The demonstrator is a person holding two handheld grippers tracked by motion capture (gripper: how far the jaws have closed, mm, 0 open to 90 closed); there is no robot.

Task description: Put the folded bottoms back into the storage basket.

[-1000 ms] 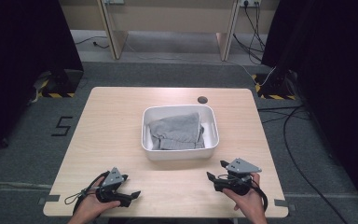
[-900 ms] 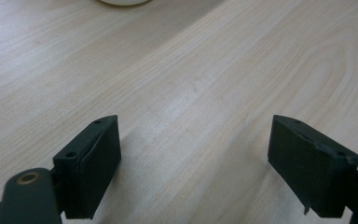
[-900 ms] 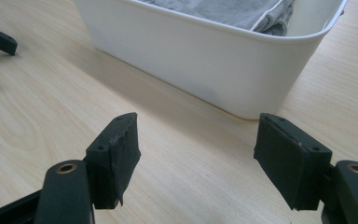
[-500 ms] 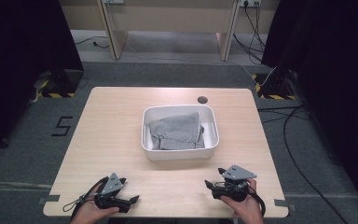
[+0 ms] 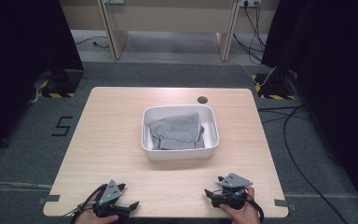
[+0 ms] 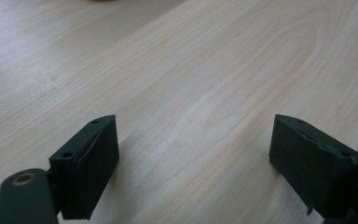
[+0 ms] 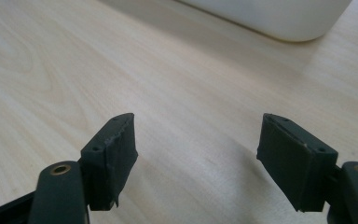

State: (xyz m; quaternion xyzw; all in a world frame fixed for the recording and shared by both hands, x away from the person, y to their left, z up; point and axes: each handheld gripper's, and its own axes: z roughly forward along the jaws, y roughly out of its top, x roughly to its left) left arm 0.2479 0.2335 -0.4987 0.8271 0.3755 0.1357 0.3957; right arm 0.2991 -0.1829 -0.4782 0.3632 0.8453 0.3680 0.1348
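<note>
Even overhead light, soft shadows (surroundings dark)

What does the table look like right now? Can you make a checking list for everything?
Surface: pale wooden table, round hole near far edge.
Job's things: white tub mid-table, grey cloth crumpled inside.
Clutter: nothing seen.
Grippers: left gripper and right gripper at near edge, fingers apart, nothing between; right fingers have just been opening.
Cables: black cable on floor at right.
Surroundings: grey carpet, dark curtains.

Light wood worktop (image 5: 112, 140) – round cable hole (image 5: 202, 99) near far edge. Grey carpet floor (image 5: 28, 154), "5" marking (image 5: 63, 126) at left, hazard-striped tape (image 5: 56, 94), black cables (image 5: 289, 135) at right.
</note>
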